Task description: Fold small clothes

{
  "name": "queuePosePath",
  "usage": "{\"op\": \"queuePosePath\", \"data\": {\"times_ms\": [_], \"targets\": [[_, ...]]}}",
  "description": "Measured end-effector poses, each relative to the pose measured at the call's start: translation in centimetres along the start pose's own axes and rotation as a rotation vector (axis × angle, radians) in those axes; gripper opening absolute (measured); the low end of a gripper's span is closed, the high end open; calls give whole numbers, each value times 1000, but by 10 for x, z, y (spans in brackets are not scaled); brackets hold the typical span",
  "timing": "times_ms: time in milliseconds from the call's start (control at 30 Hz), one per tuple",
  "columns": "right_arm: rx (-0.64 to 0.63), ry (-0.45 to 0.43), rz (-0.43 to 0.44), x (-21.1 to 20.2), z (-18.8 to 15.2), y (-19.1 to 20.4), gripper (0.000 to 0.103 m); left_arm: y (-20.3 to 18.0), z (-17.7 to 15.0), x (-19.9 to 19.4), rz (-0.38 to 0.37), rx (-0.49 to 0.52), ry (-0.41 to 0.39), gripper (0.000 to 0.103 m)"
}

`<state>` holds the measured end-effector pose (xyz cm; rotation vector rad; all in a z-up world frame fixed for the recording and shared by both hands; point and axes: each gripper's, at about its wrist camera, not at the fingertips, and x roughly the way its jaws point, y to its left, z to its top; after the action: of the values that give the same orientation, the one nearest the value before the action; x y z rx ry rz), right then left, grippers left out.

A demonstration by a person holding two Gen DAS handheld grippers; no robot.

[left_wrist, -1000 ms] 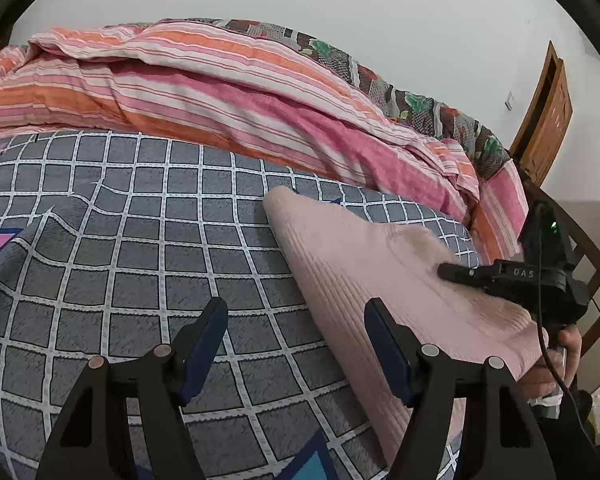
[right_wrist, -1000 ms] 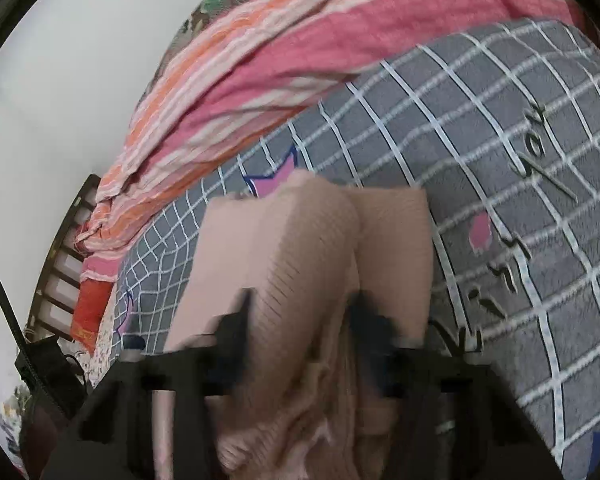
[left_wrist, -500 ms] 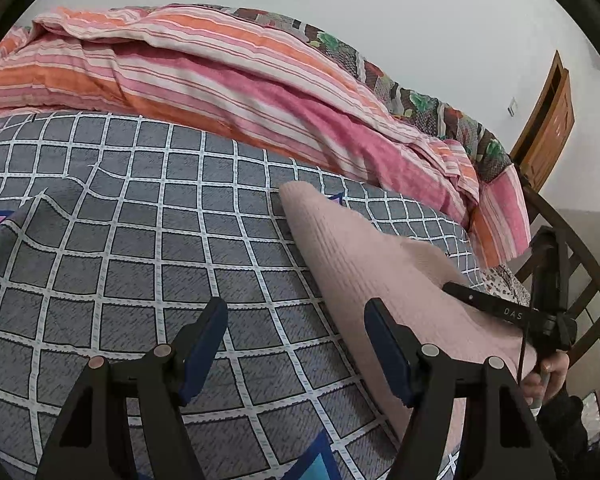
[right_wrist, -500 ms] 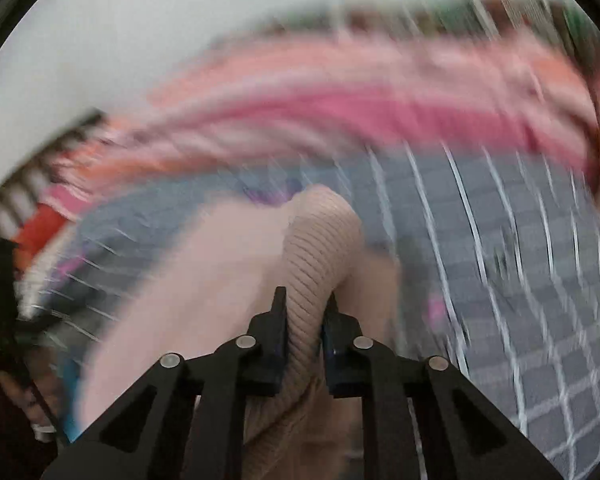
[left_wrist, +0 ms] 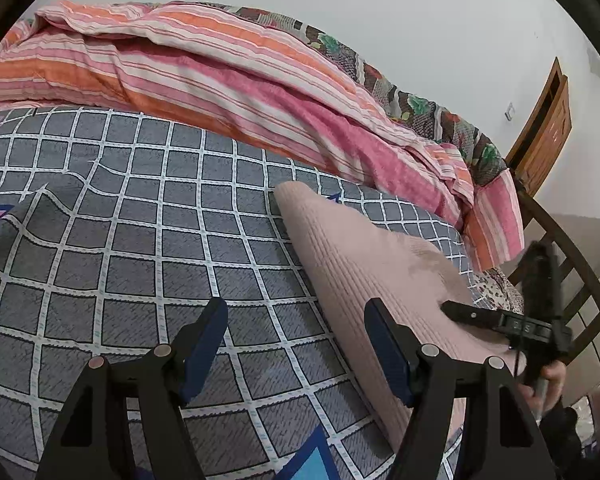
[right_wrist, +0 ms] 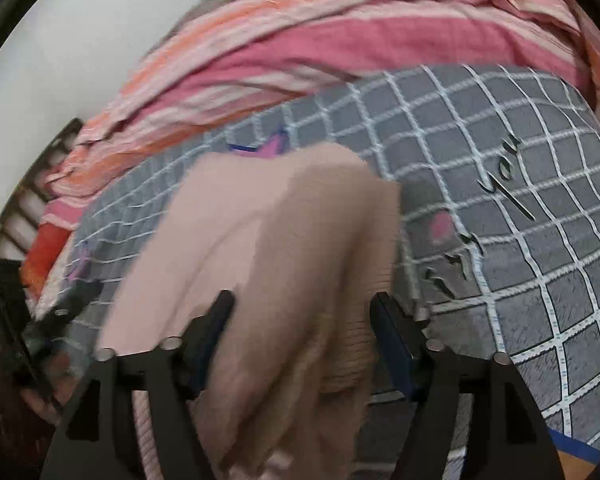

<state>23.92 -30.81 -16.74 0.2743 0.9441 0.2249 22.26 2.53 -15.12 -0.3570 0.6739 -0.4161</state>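
A pale pink ribbed knit garment [left_wrist: 364, 264] lies folded on the grey checked bed sheet [left_wrist: 140, 240]. My left gripper [left_wrist: 296, 344] is open and empty, hovering over the sheet beside the garment's left edge, its right finger over the cloth. My right gripper [right_wrist: 302, 328] is open, its jaws wide apart on either side of the garment's near end [right_wrist: 284, 248]. In the left wrist view the right gripper [left_wrist: 500, 320] rests at the garment's right end.
A striped pink and orange quilt [left_wrist: 220, 68] is heaped along the far side of the bed. A wooden chair [left_wrist: 572, 280] and a door [left_wrist: 548, 132] stand at the right. The left gripper shows at the left edge of the right wrist view [right_wrist: 60, 304].
My right gripper was shut on a fold of the pink garment half a second ago; now it is open and the garment lies down. My left gripper stayed open, shifting slightly.
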Motion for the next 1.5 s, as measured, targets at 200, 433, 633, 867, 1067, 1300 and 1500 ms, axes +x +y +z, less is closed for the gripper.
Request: {"op": "queuePosePath", "data": {"times_ms": [200, 433, 633, 867, 1067, 1300, 1500], "targets": [[111, 69, 130, 19, 2, -21, 79, 8, 2, -9, -22, -24, -7, 69], [88, 48, 137, 7, 8, -3, 41, 16, 6, -27, 27, -17, -45, 69], [10, -54, 106, -32, 21, 55, 38, 30, 8, -48, 94, -31, -64, 69], [-35, -97, 22, -48, 43, 143, 35, 50, 8, -75, 130, -49, -98, 69], [-69, -99, 41, -44, 55, 202, 32, 60, 7, -84, 129, -61, -106, 69], [55, -108, 287, -27, 51, 183, 31, 63, 5, -80, 116, -63, -88, 69], [140, -24, 149, 29, 17, 97, 34, 37, -5, -70, 93, 44, -35, 69]]}}
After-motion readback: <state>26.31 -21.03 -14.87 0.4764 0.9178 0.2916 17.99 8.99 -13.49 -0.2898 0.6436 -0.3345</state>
